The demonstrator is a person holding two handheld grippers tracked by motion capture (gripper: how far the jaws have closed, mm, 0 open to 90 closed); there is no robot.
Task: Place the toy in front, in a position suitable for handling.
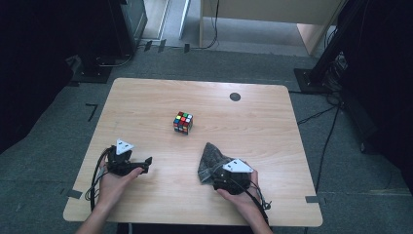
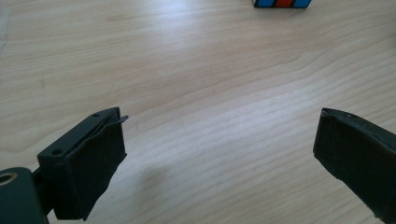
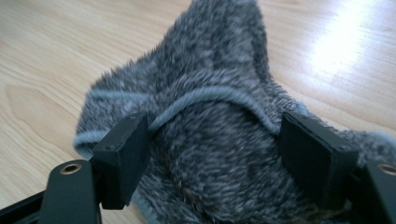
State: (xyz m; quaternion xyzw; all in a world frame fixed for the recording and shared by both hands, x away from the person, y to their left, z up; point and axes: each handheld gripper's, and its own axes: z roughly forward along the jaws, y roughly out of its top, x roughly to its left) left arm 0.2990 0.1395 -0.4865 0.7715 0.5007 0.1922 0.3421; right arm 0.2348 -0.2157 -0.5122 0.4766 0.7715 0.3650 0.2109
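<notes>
A scrambled Rubik's cube (image 1: 183, 122) stands near the middle of the light wooden table (image 1: 253, 126); its bottom edge (image 2: 282, 3) shows at the top of the left gripper view. My left gripper (image 1: 146, 165) (image 2: 219, 135) rests open at the front left, over bare wood, with nothing between its jaws. A grey furry cloth (image 1: 210, 158) (image 3: 210, 93) lies bunched at the front right. My right gripper (image 1: 215, 176) (image 3: 215, 140) is pushed into it, jaws wide apart on either side of a fold, and is open.
A small black disc (image 1: 235, 96) sits in the tabletop near the far edge. Black stands and cables (image 1: 321, 114) lie on the grey floor around the table. Bare wood stretches between the cube and both grippers.
</notes>
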